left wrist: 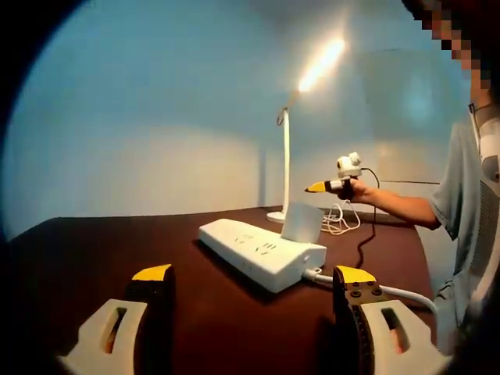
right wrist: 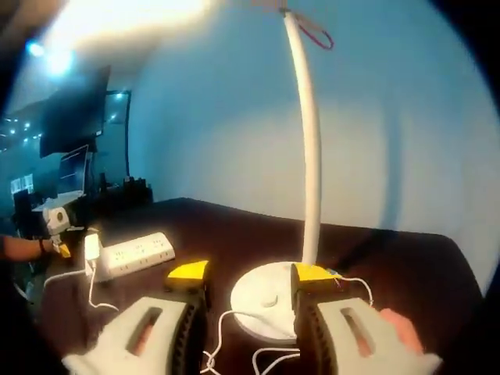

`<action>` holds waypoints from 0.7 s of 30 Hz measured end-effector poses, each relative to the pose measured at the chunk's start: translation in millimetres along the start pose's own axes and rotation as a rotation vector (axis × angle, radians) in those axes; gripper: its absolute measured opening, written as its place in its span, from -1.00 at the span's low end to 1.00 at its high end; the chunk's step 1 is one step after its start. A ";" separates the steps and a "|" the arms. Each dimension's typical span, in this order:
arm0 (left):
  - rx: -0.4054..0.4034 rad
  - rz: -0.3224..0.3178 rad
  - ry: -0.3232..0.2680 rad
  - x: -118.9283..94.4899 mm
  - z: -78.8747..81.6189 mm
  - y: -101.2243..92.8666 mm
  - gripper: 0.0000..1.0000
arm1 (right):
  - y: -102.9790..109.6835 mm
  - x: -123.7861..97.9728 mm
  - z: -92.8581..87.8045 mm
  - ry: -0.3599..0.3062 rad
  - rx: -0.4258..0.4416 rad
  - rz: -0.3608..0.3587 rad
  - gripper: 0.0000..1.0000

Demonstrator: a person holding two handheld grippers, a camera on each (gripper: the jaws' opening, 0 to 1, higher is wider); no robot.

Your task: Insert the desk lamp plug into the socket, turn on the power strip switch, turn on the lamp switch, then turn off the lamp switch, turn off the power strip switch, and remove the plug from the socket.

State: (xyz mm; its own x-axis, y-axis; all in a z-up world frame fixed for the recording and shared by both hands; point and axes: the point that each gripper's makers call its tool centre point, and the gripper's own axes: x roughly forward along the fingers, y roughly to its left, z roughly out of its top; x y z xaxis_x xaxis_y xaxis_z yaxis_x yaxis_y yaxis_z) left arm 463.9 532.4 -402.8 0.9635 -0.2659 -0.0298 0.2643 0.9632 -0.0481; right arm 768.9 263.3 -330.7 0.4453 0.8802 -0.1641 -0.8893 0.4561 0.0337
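Both grippers, left (left wrist: 254,275) and right (right wrist: 244,272), gape wide and empty over the dark brown table (left wrist: 117,242), where the lit white desk lamp (right wrist: 310,156) stands behind the white power strip (left wrist: 262,253).

lamp head (right wrist: 117,19): blown out to a white glare, cut off by the top edge
power strip switch: too small to tell its position on the power strip (left wrist: 262,254)
lamp base (left wrist: 276,216): partly behind the white plug (left wrist: 301,223) (only its left rim shows)
lamp cord (right wrist: 234,344): runs off the bottom edge
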 end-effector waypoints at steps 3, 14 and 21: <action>-0.002 0.000 -0.016 -1.5 2.4 3.0 0.58 | 6.9 -15.8 8.0 -0.001 -0.034 -0.014 0.24; 0.006 0.008 -0.030 -1.2 4.5 6.4 0.59 | 16.4 -50.7 28.5 0.008 -0.135 -0.060 0.77; -0.015 0.003 -0.041 -1.0 7.8 1.8 0.61 | 25.3 -77.8 27.2 0.000 -0.118 -0.067 0.92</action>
State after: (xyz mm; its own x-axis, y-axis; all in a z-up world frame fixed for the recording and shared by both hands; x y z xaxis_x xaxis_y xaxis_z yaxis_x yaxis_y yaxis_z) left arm 463.6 534.7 -395.0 0.9653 -0.2610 0.0113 0.2612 0.9632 -0.0631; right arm 714.6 209.9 -290.3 0.5042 0.8482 -0.1624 -0.8636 0.4954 -0.0940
